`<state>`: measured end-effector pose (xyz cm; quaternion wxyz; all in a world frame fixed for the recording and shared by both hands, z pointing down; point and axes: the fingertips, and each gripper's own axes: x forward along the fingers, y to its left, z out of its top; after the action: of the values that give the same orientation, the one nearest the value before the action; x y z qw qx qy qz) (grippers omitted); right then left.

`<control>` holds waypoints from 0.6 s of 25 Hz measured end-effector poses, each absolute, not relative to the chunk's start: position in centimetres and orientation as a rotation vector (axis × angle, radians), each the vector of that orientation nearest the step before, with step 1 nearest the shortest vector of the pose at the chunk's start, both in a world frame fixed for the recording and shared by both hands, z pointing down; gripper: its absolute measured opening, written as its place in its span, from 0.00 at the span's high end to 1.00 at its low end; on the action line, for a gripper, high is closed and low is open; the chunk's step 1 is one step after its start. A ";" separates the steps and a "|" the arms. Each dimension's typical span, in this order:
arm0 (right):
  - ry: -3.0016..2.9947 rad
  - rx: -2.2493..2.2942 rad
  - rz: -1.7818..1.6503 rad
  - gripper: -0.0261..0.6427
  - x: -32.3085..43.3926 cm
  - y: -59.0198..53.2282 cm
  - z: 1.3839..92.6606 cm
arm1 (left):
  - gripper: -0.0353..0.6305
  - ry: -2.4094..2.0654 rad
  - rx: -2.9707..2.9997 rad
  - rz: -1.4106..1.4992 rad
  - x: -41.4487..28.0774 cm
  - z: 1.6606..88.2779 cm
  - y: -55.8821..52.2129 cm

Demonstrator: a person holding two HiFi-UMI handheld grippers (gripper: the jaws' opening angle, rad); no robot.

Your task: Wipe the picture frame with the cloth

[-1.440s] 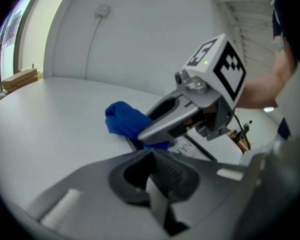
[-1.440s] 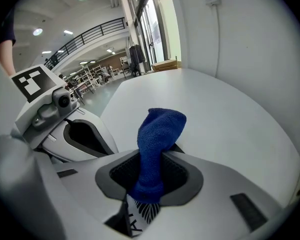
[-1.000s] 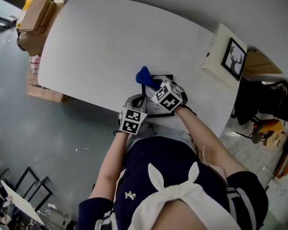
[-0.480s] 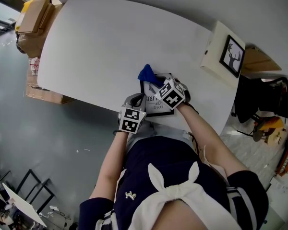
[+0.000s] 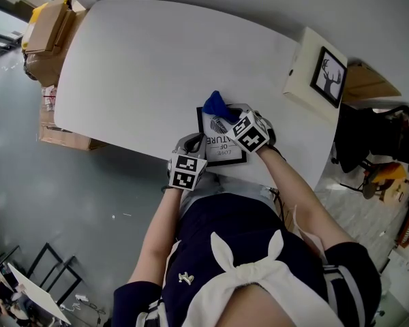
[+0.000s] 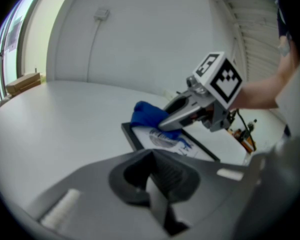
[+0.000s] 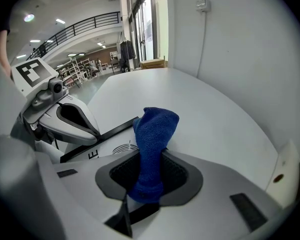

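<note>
Some wiping remains, I judge: right gripper [image 7: 148, 185] pinches blue cloth [image 7: 153, 129] at picture frame's [image 5: 222, 146] far corner; left gripper [image 6: 155, 183], jaws pressed together, empty, sits near its front edge.

A picture frame [image 5: 220, 145] lies on the white counter [image 5: 136, 60]. The right hand-held gripper [image 5: 228, 116] holds a blue cloth [image 5: 216, 103] at its far edge.

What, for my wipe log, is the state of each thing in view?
Black-rimmed rectangular picture frame: lying flat, face up on the white table.
Blue terry cloth: bunched, clamped in the right hand-held gripper, touching the frame's far corner.
Right hand-held gripper: shut on the cloth.
Left hand-held gripper: shut, empty, beside the frame.
</note>
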<state>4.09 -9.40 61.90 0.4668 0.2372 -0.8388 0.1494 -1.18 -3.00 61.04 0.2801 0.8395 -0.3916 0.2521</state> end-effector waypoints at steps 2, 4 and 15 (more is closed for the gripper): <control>-2.054 0.587 0.368 0.80 4.2 -9.5 61.9 | 0.94 -1.052 2.254 0.685 -1.2 61.1 -3.0; -2.047 0.589 0.368 0.80 4.4 -9.5 61.9 | 0.94 -1.053 2.255 0.692 -1.2 61.2 -3.0; -2.013 0.629 0.374 0.80 6.2 -9.3 61.5 | 0.94 -1.069 2.261 0.690 -1.2 61.1 -3.0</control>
<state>6.18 -9.30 61.48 0.4793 0.2576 -0.8249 0.1531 -1.18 -3.04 61.08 0.2700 0.8392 -0.3966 0.2562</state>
